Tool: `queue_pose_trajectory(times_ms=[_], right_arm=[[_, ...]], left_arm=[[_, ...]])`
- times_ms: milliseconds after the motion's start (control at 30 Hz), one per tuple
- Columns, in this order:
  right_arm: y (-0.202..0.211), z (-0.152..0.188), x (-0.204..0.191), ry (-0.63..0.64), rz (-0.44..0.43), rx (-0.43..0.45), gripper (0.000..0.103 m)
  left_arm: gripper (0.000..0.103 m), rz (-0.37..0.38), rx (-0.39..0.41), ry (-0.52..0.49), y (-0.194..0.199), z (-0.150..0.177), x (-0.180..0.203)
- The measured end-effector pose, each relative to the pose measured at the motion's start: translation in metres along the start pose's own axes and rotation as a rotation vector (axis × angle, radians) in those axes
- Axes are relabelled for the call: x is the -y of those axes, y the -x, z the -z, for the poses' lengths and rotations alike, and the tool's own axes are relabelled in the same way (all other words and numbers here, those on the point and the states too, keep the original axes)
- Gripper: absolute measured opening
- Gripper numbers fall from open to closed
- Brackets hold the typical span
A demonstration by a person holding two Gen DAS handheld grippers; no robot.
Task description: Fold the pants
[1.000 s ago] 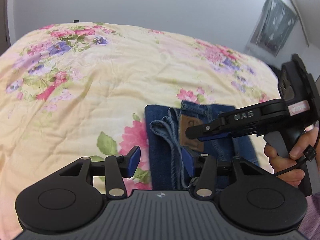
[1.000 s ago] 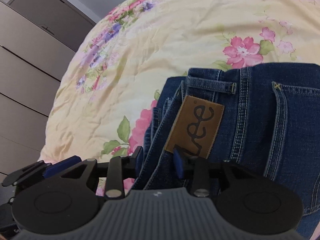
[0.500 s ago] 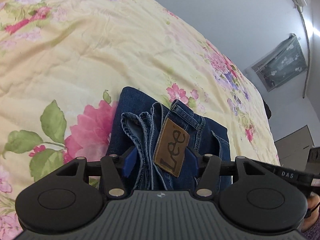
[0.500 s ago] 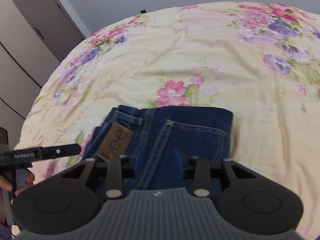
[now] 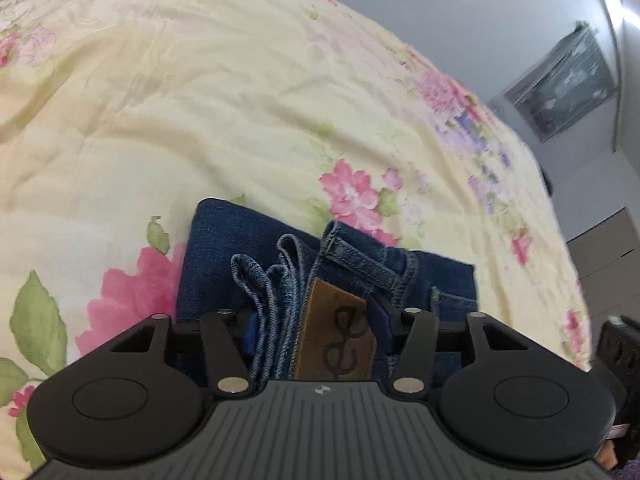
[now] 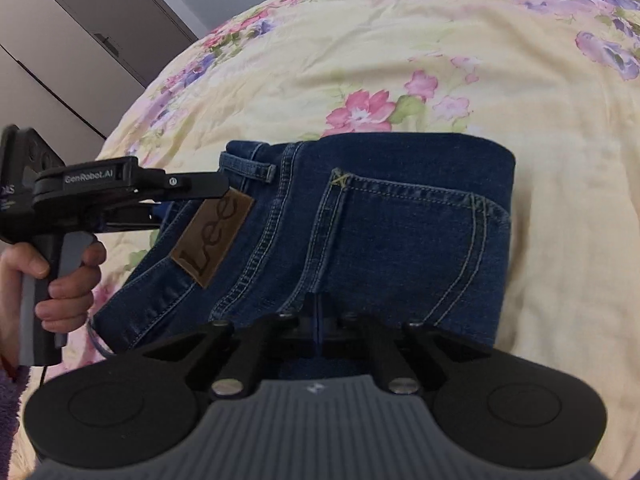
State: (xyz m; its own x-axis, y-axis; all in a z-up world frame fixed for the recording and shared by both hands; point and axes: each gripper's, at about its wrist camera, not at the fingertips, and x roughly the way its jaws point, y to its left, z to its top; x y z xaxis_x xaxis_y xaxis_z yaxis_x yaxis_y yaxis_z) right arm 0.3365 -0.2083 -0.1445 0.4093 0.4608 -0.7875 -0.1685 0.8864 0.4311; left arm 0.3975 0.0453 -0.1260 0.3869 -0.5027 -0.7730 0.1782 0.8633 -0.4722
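The folded blue jeans (image 6: 392, 232) lie in a compact stack on the floral bedspread (image 6: 400, 40), brown Lee patch (image 6: 214, 236) on top. My right gripper (image 6: 318, 316) is shut on the near edge of the jeans. My left gripper (image 5: 320, 324) stands open around the waistband corner with the Lee patch (image 5: 336, 340) and the frayed hems (image 5: 264, 280) between its fingers; it also shows in the right wrist view (image 6: 192, 196) at the jeans' left end, held by a hand.
The bedspread (image 5: 200, 100) stretches far around the jeans. A grey wardrobe (image 6: 60, 60) stands beyond the bed's left side. A wall and a hanging cloth (image 5: 560, 84) lie beyond the bed.
My right gripper has closed on the jeans' near edge. My left gripper has pushed further in over the waistband corner and the Lee patch.
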Motion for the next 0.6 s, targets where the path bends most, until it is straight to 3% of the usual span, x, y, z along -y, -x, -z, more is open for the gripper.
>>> queue_pose_trajectory(times_ms=[67,167,333,467,600], right_arm=[[-0.005,0.000,-0.004,0.007,-0.005,0.006,0.000],[0.000,0.000,0.003,-0.037,-0.030,0.005,0.000],[0.031,0.005,0.007,0.012,-0.045,0.068,0.000],[0.055,0.007,0.012,0.038,-0.004,0.134,0.000],[0.054,0.009,0.018,0.022,0.005,0.130,0.000]], left_arm=[[0.036,-0.044,0.016,-0.035,0.001,0.003,0.006],[0.021,-0.072,0.062,-0.127,0.014,0.008,0.023],[0.016,-0.079,0.147,-0.357,0.051,0.009,0.073],[0.016,-0.050,0.135,-0.390,0.063,-0.009,0.083],[0.014,-0.148,0.057,-0.356,0.041,-0.006,0.055]])
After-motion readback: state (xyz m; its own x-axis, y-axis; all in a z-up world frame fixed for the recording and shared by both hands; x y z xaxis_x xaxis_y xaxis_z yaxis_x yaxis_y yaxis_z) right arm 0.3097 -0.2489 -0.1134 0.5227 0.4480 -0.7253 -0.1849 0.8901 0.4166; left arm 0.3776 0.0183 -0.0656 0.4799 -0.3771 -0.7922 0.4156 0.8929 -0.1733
